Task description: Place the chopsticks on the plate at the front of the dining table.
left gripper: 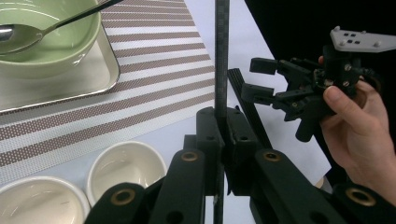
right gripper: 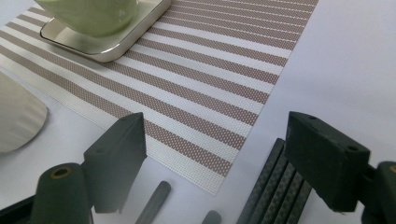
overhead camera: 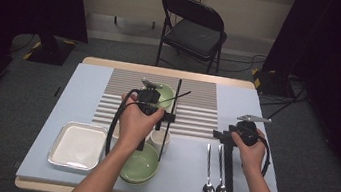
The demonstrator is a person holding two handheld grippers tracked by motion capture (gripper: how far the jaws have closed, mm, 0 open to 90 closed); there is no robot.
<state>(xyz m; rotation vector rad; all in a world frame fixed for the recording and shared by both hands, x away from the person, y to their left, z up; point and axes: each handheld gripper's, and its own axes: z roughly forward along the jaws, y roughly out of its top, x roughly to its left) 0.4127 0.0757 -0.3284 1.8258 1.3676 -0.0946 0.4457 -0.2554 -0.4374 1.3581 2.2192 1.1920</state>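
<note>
Black carbon-weave flat rod (left gripper: 221, 56): the left hand-held gripper (left gripper: 223, 135) is clamping it upright near the striped placemat (overhead camera: 196, 111). A second black carbon-weave flat rod (right gripper: 275, 186) is lying on the pale blue tabletop (overhead camera: 243, 103), right of two steel spoons (overhead camera: 215, 175). The right hand-held gripper (right gripper: 215, 144), jaws apart, is hovering just above its far end; pickup is apparently pending.

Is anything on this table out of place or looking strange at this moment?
Yes. A thin black carbon-weave rod is clamped in the left gripper and stands upright, not lying flat like the matching black carbon-weave rod beside the two steel spoons. Nothing looks spilled or broken.
</note>
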